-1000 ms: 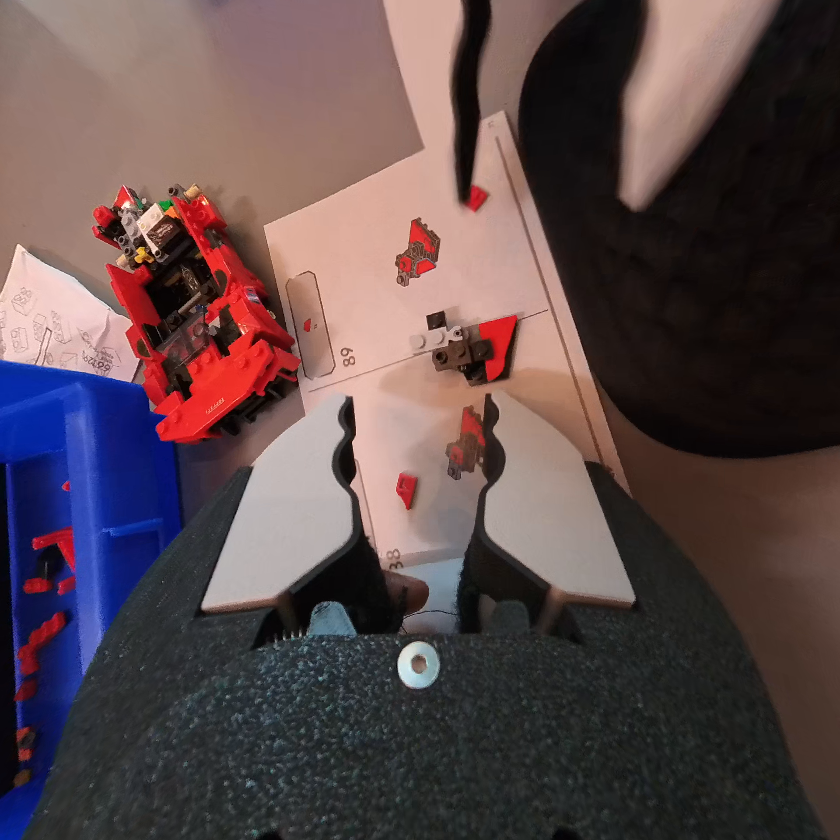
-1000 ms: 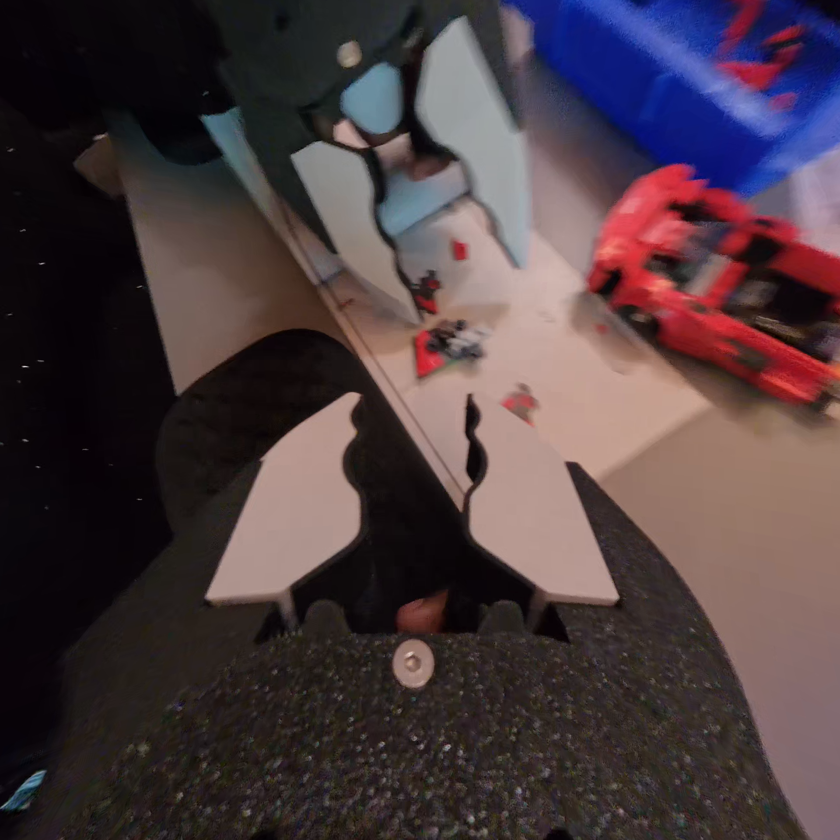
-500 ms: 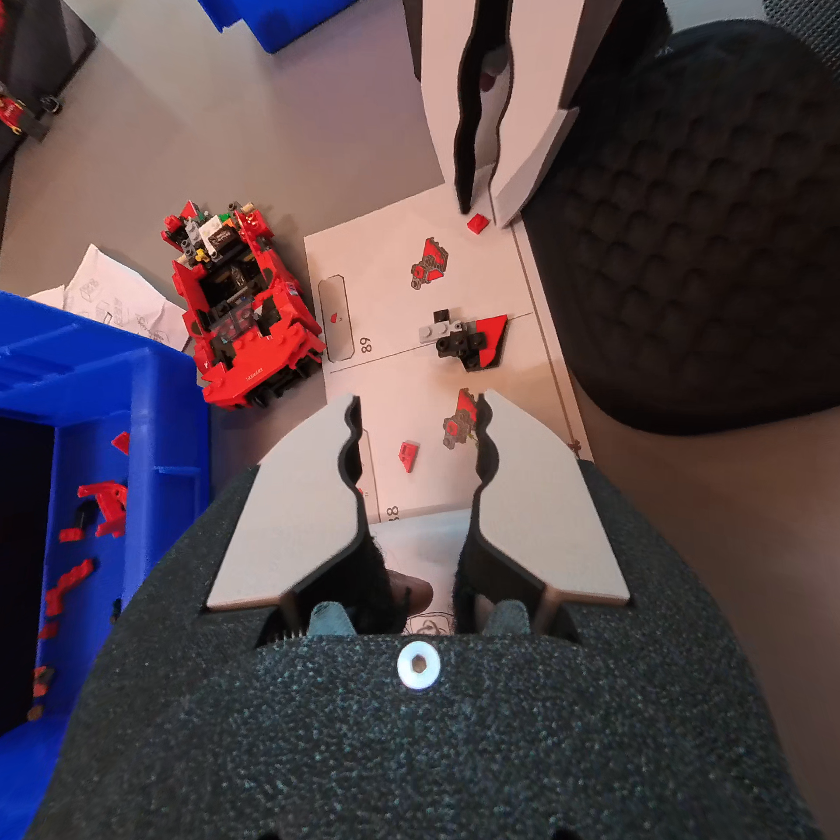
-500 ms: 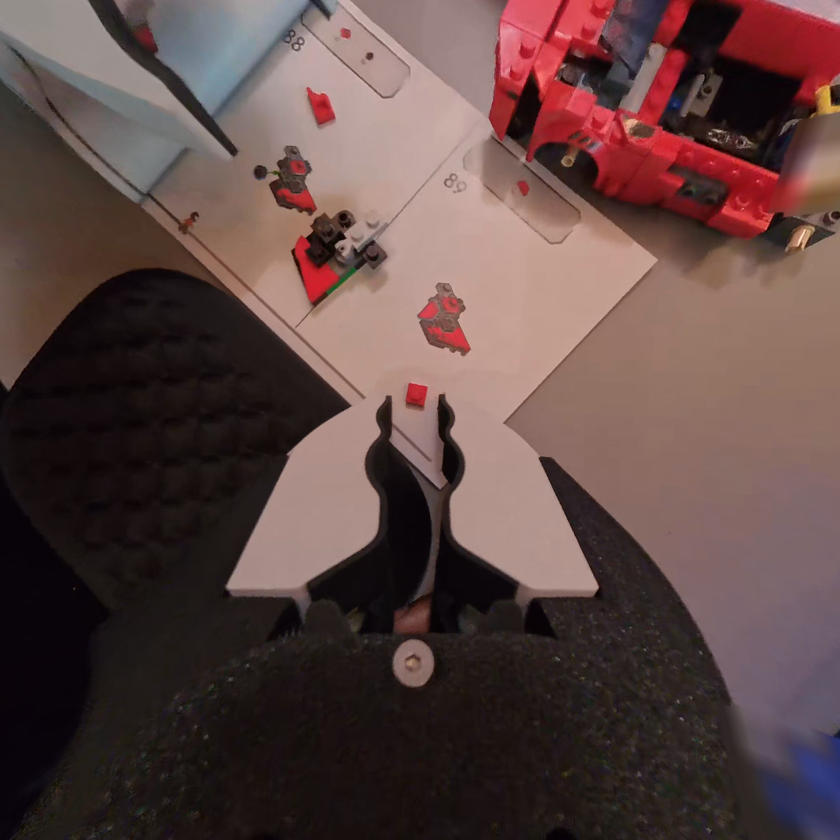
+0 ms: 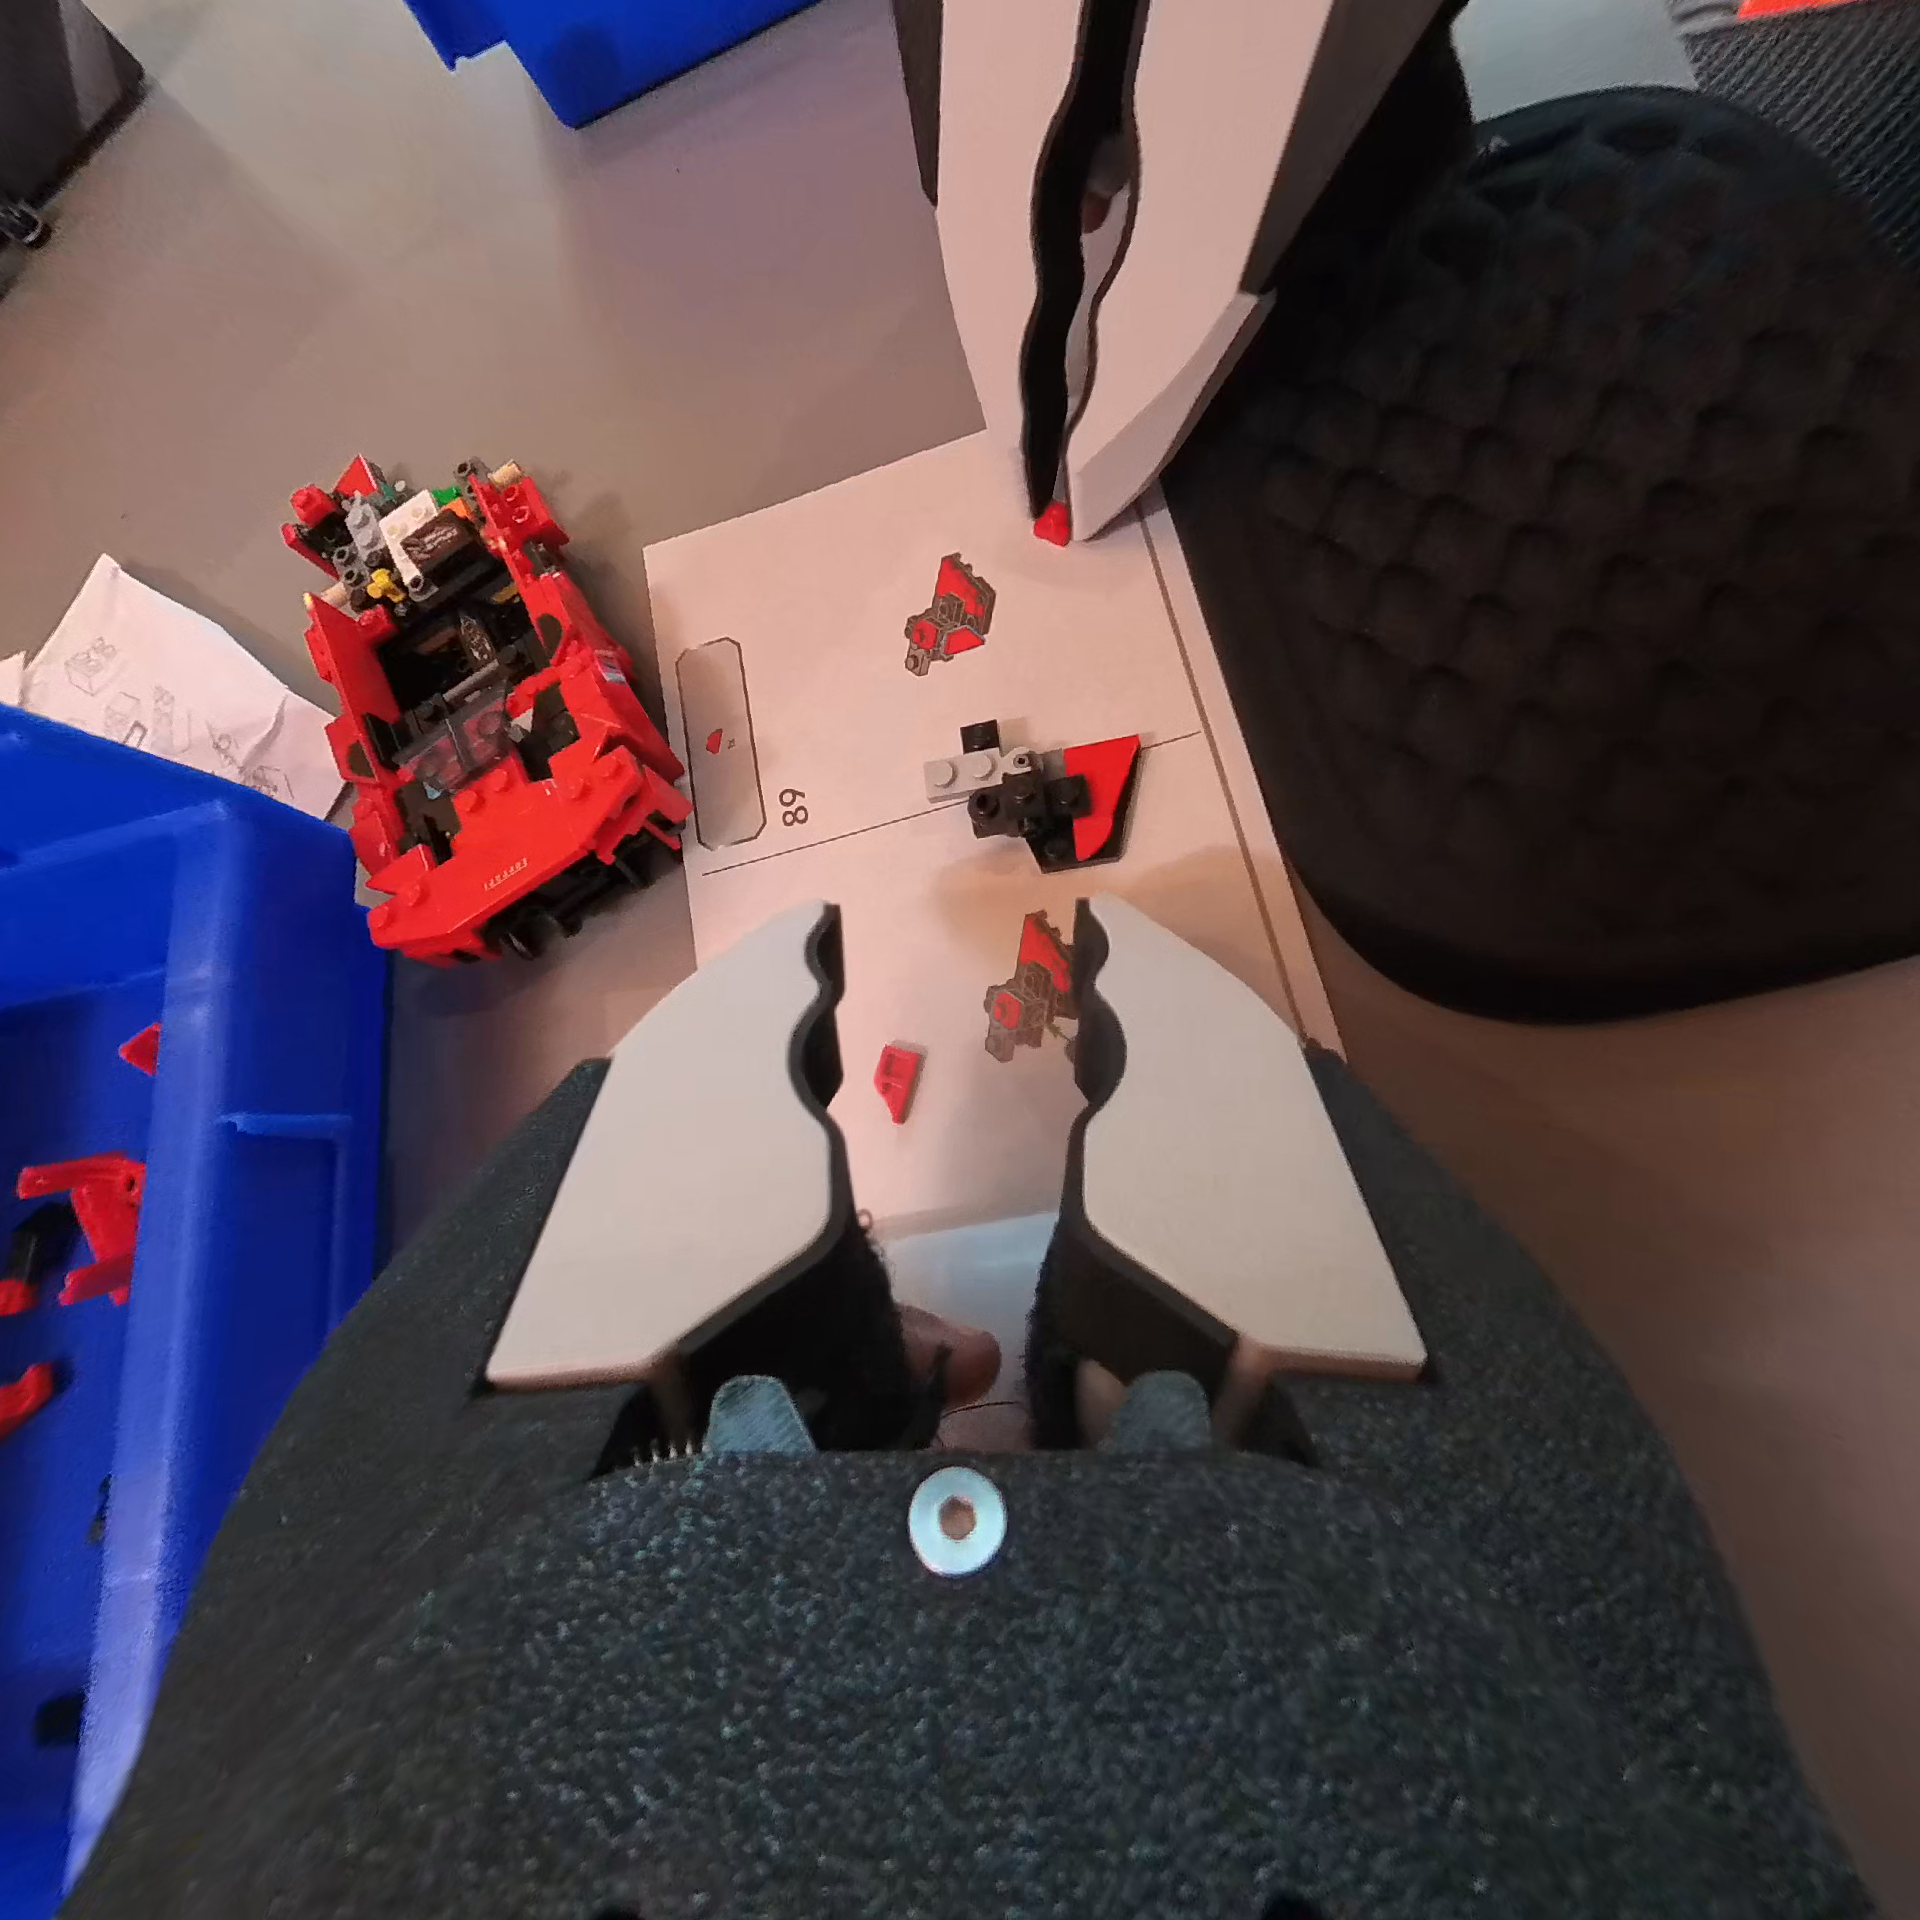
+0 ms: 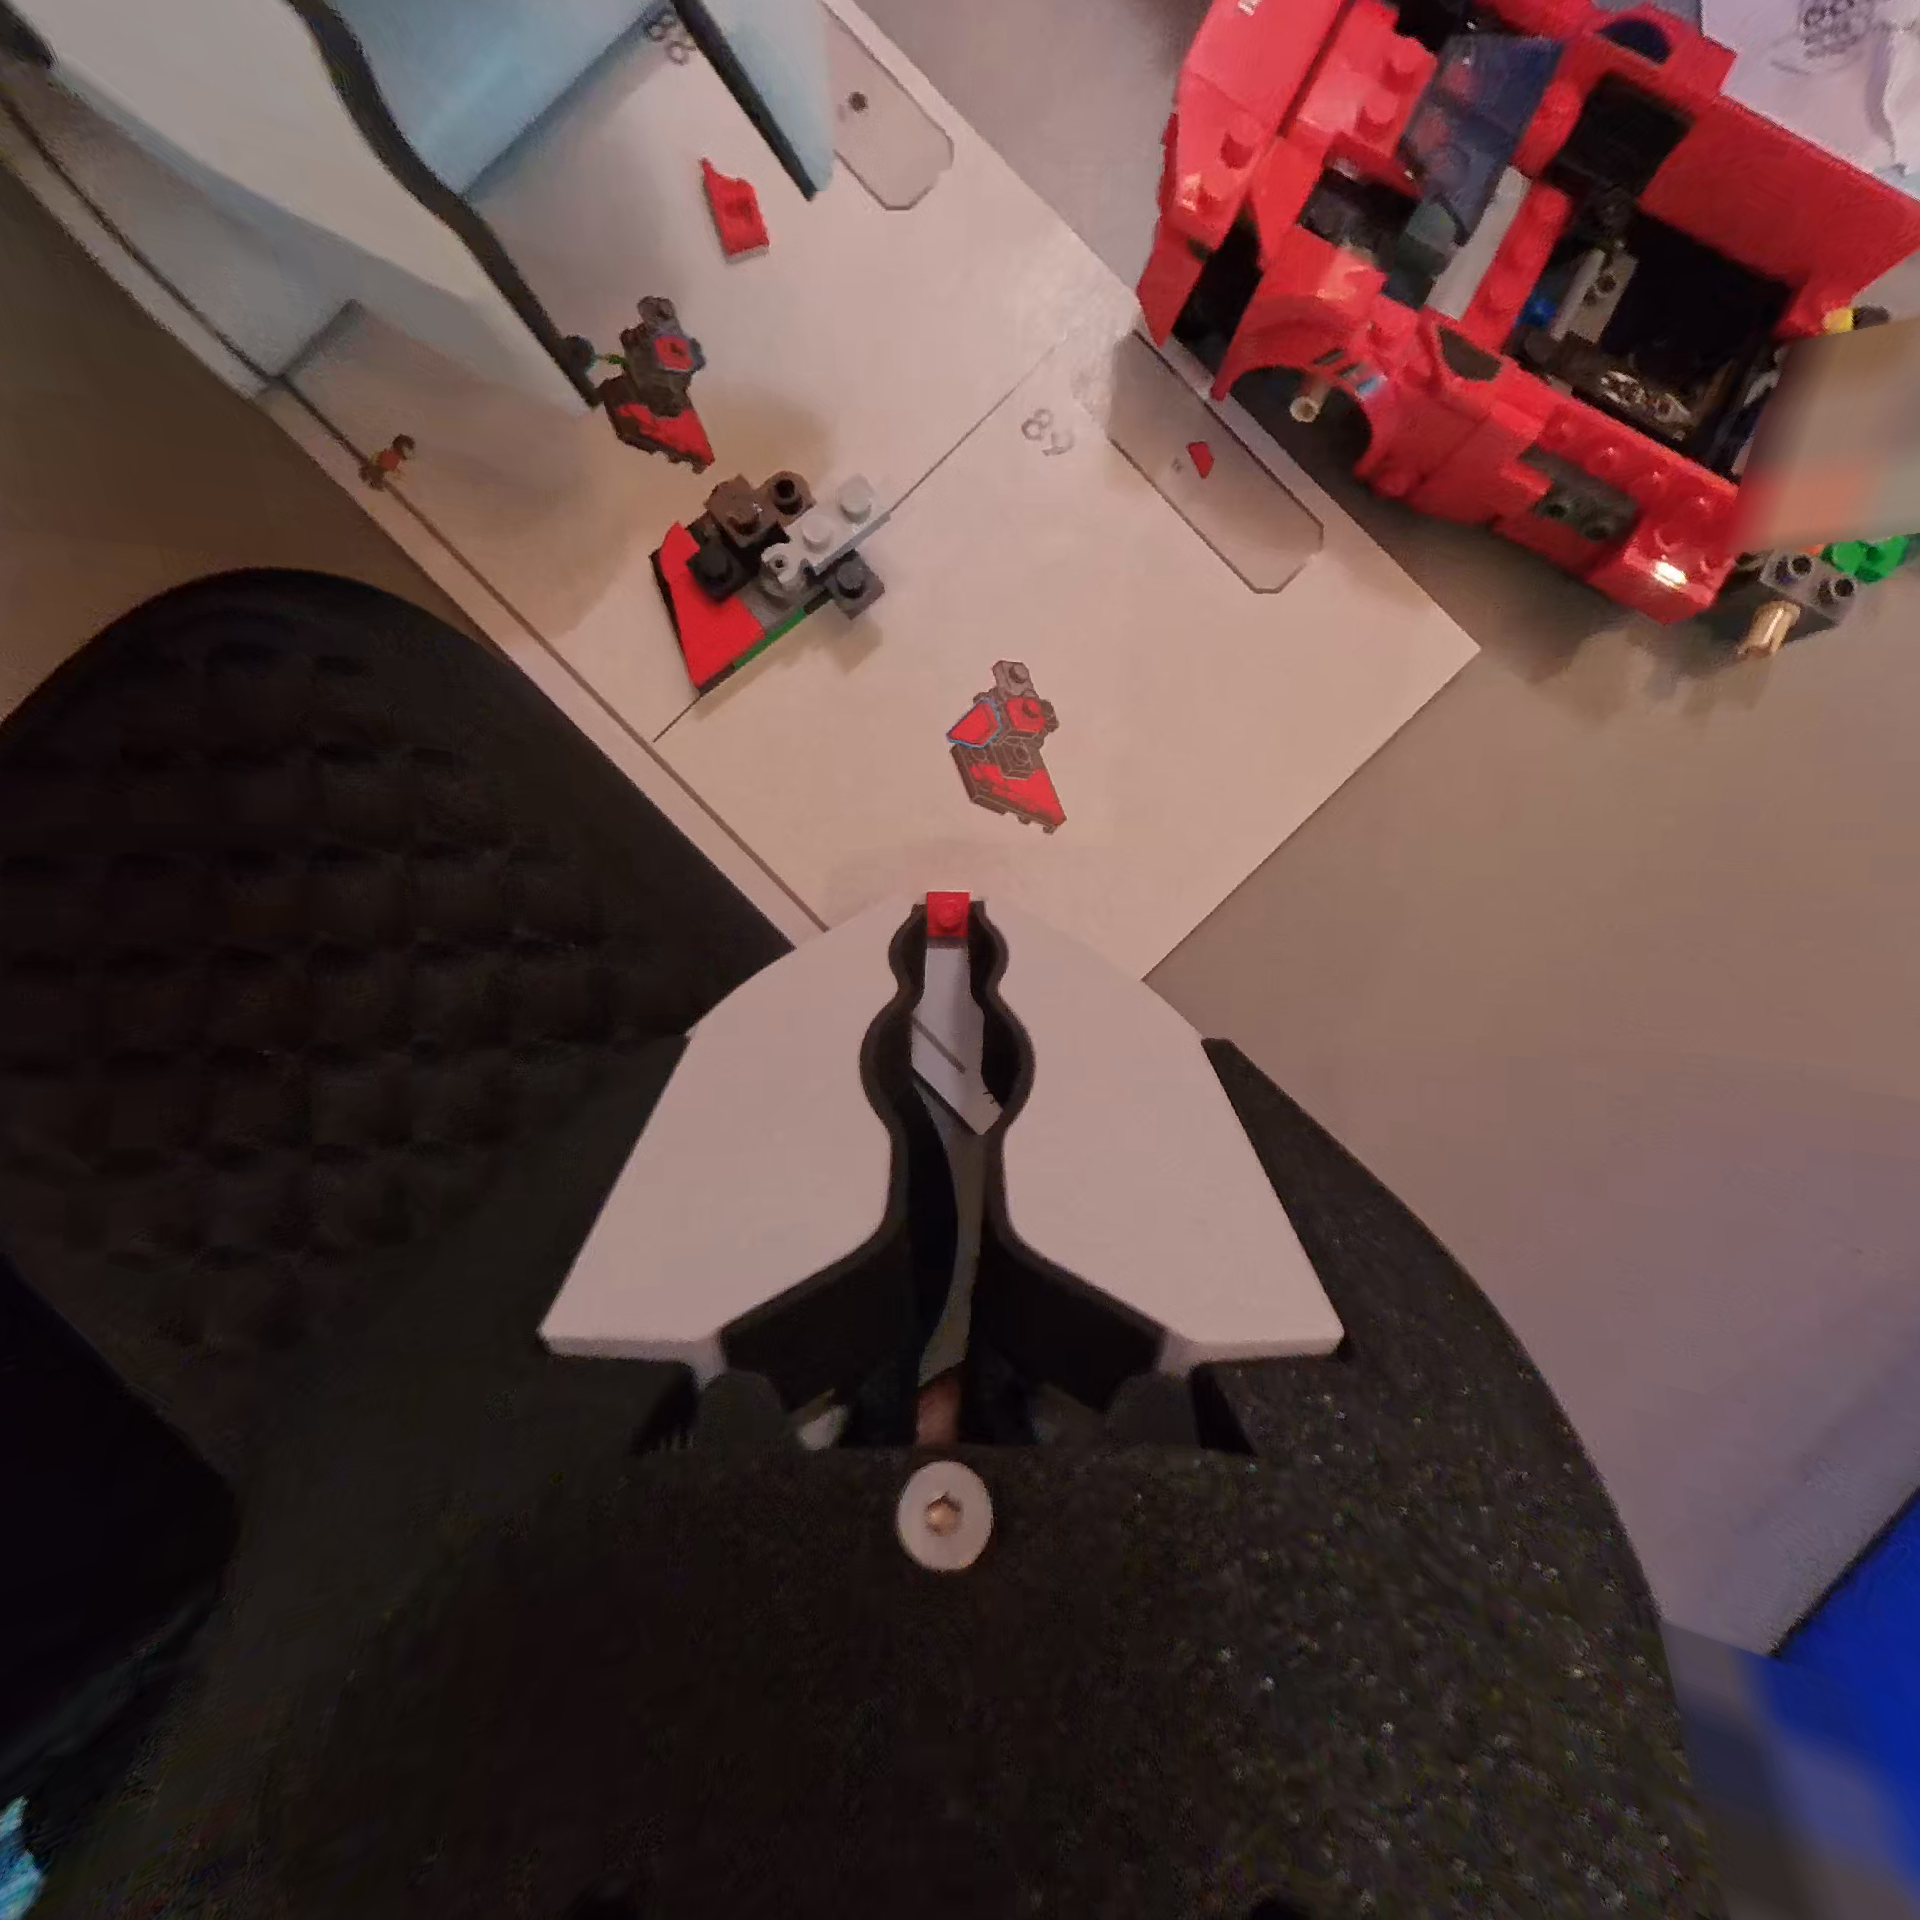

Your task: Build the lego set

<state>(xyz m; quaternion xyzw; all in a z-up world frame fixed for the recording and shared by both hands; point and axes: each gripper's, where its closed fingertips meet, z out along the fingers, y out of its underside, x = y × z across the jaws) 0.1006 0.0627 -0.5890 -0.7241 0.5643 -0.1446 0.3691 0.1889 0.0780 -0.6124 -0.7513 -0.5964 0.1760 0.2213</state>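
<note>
Pinching a tiny red brick (image 6: pixel 948 914) at its tips, my right gripper (image 6: pixel 948 928) rests on the manual (image 6: pixel 1091 613) edge. The grey-black-red subassembly (image 6: pixel 764 577) lies at eleven o'clock from it, the red car (image 6: pixel 1507 312) at one o'clock. My left gripper (image 5: pixel 956 935) hangs spread, empty, above a red wedge (image 5: pixel 899 1081).

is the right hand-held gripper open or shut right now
Shut. The right hand-held gripper pinches a small red brick at its fingertips, just above the instruction sheet.
</note>
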